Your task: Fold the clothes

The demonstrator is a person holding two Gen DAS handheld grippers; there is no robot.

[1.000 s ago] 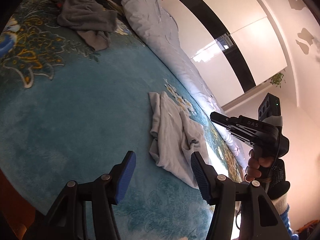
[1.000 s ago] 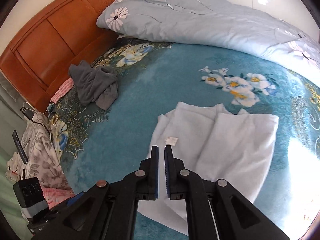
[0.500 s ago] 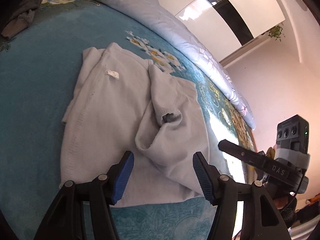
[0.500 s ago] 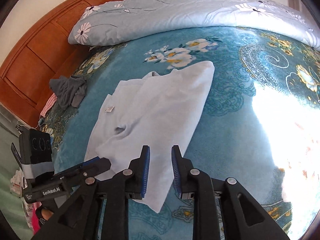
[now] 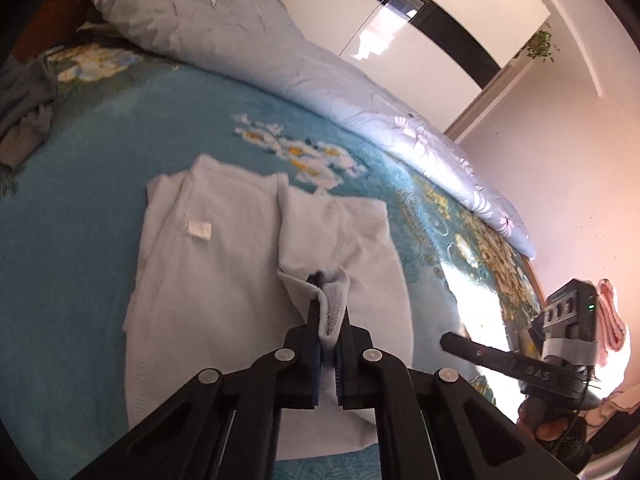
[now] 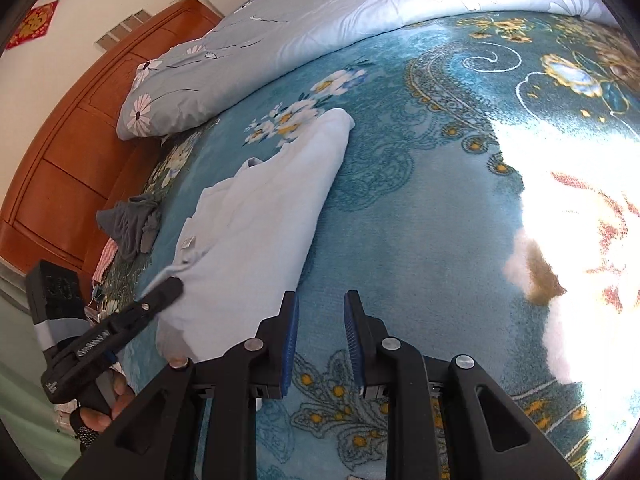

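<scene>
left tongs (image 5: 329, 320) angled down, clamped on pale garment (image 5: 224, 280) cuff; right tongs (image 6: 321, 340) parted.

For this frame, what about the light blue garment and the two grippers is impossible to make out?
- Light blue garment: near hem hidden behind the left gripper in the left wrist view.
- Garment label: print too small to read in either view.
- Blanket: pattern washed out by sun glare in the right wrist view.
- Right gripper: fingertips blurred in the left wrist view.
</scene>
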